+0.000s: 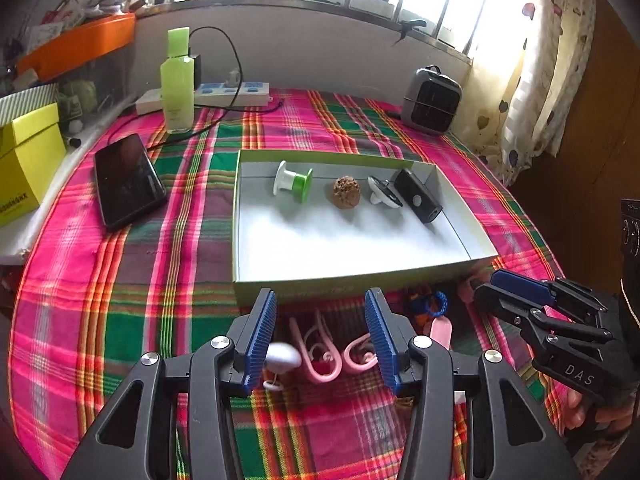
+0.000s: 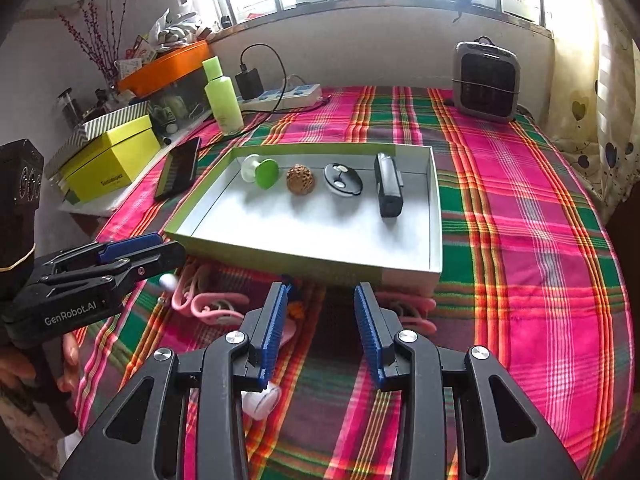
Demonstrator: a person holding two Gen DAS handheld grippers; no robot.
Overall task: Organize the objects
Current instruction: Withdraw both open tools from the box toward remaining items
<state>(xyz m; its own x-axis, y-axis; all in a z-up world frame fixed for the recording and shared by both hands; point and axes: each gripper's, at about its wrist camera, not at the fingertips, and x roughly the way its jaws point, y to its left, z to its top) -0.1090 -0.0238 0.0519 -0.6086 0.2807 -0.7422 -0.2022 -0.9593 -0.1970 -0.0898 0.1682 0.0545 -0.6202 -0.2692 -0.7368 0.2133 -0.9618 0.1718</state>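
My left gripper (image 1: pixel 320 336) and right gripper (image 2: pixel 320 330) both stand wide, empty – risk: tangled pink clips (image 1: pixel 320 354) near the tray (image 1: pixel 360 276) snag together – lifting several

1. Left wrist view: looks low and forward along the left gripper (image 1: pixel 321 334) over the plaid tablecloth (image 1: pixel 120 280), facing the window; the shallow tray (image 1: pixel 352 276) sits near ahead
2. Right wrist view: same heading from further right, just behind the tray (image 2: pixel 304 254)
3. Shared: tray, cloth, window wall; each view catches the other gripper (image 1: pixel 486 282) at its edge
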